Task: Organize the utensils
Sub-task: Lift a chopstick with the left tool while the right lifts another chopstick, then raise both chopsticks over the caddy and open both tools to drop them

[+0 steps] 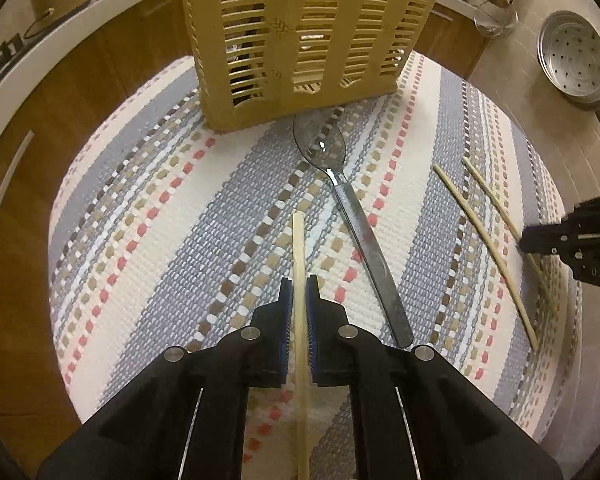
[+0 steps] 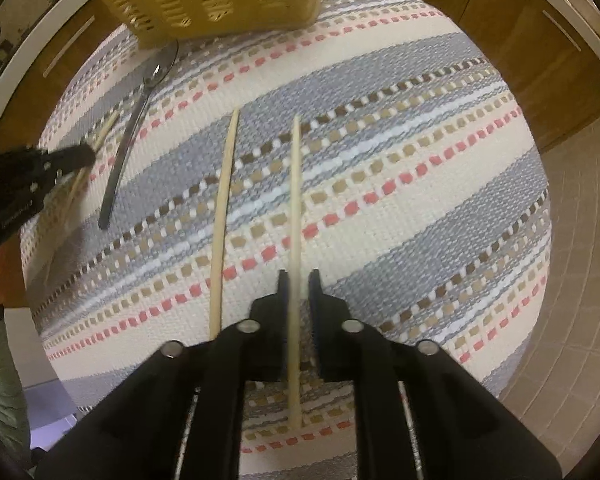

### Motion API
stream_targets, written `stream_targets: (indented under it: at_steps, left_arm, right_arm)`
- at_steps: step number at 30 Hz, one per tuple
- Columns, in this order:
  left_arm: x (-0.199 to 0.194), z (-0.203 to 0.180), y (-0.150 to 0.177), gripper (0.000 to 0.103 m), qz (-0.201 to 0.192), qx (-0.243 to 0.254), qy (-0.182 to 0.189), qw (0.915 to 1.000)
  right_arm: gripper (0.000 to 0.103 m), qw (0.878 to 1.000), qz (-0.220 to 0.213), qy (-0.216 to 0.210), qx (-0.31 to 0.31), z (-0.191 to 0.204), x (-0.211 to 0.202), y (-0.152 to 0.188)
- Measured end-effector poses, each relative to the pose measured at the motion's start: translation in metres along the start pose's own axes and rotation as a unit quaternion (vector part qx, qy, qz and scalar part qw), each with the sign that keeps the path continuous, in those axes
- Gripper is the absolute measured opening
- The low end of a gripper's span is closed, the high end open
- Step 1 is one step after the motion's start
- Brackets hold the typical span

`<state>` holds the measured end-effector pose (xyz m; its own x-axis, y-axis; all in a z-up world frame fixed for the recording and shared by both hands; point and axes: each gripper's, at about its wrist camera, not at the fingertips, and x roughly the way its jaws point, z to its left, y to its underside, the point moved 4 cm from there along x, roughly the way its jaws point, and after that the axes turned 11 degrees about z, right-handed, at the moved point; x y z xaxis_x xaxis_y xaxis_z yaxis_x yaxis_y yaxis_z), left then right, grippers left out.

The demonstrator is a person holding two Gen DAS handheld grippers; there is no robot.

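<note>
**Two chopsticks in hand, slip risk on the lift**

Left gripper: blue fingers closed on one chopstick, just in front of the slotted yellow basket and left of the spoon lying below it on the striped mat. Right gripper: fingers barely parted around a second chopstick, contact on the right side unclear; a third chopstick loose just left of it, further from the basket. Likely failures: thin, round stick rotating or sliding out of a light pinch; tip snagging a basket slot if tilted; loose stick nudged aside.
</note>
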<state>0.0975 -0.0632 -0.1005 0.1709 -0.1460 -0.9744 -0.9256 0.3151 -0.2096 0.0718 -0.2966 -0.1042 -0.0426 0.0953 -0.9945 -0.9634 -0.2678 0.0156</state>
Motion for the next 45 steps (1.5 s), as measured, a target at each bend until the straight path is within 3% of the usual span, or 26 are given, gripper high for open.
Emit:
stream_targets:
  at_steps: [4, 10, 11, 13, 14, 16, 17, 20, 23, 25, 28, 29, 31, 33, 38, 42, 45]
  left_arm:
    - [0.004, 0.001, -0.008, 0.013, 0.038, 0.002, 0.014, 0.9992]
    - [0.007, 0.001, -0.008, 0.014, 0.077, 0.021, 0.001, 0.9968]
    - [0.007, -0.001, -0.008, 0.014, 0.08, 0.023, -0.003, 0.9966]
    - [0.01, -0.007, -0.012, 0.014, 0.085, 0.033, -0.02, 0.9956]
    - [0.011, -0.01, -0.012, 0.014, 0.086, 0.04, -0.027, 0.9951]
    - [0.013, -0.017, -0.012, 0.004, 0.083, 0.053, -0.058, 0.9934]
    - [0.014, -0.021, -0.013, 0.004, 0.08, 0.055, -0.071, 0.9928]
    - [0.009, -0.021, -0.014, 0.003, 0.045, 0.038, -0.059, 0.9965]
    - [-0.015, -0.017, -0.013, 0.003, -0.038, 0.017, -0.037, 0.9985]
    - [-0.04, -0.016, -0.012, 0.003, -0.1, 0.004, -0.007, 0.995]
    - [-0.091, -0.016, -0.013, 0.003, -0.212, -0.006, 0.022, 0.977]
    - [-0.113, -0.015, -0.016, 0.003, -0.257, -0.01, 0.033, 0.9659]
    - [-0.137, -0.013, -0.022, 0.003, -0.299, -0.014, 0.039, 0.9533]
    - [-0.164, -0.011, -0.03, 0.003, -0.36, -0.014, 0.038, 0.932]
    - [-0.196, -0.008, -0.063, 0.003, -0.436, -0.026, 0.053, 0.8981]
    - [-0.213, -0.002, -0.089, 0.003, -0.481, -0.026, 0.052, 0.8745]
    - [-0.221, 0.004, -0.107, 0.003, -0.507, -0.024, 0.048, 0.86]
  right_arm:
    - [0.026, 1.0, 0.003, -0.015, -0.001, -0.002, -0.008, -0.017]
    - [0.026, 1.0, 0.006, -0.002, -0.021, 0.014, -0.002, -0.032]
    - [0.024, 1.0, 0.006, 0.002, -0.026, 0.017, 0.003, -0.034]
    - [0.012, 0.999, -0.001, 0.037, -0.04, 0.029, 0.006, -0.035]
    - [0.005, 0.998, 0.0, 0.034, -0.048, 0.035, 0.008, -0.035]
    - [0.005, 0.998, 0.0, 0.038, -0.051, 0.039, 0.008, -0.037]
    - [0.005, 0.998, -0.004, 0.04, -0.054, 0.041, 0.007, -0.038]
    - [0.004, 0.998, -0.025, 0.024, -0.053, 0.044, 0.002, -0.038]
    - [0.004, 0.995, -0.073, -0.001, -0.06, 0.046, -0.022, -0.028]
    - [0.004, 0.991, -0.112, -0.02, -0.063, 0.048, -0.044, -0.025]
    - [0.004, 0.981, -0.176, -0.036, -0.069, 0.053, -0.082, -0.025]
    - [0.004, 0.976, -0.204, -0.045, -0.069, 0.055, -0.098, -0.027]
    - [0.004, 0.964, -0.249, -0.067, -0.069, 0.055, -0.124, -0.031]
    - [0.004, 0.95, -0.296, -0.075, -0.07, 0.053, -0.151, -0.036]
    - [0.004, 0.912, -0.4, -0.08, -0.046, 0.045, -0.208, -0.055]
    - [0.005, 0.873, -0.483, -0.065, -0.016, 0.029, -0.251, -0.079]
    - [0.004, 0.856, -0.513, -0.063, -0.006, 0.012, -0.263, -0.096]
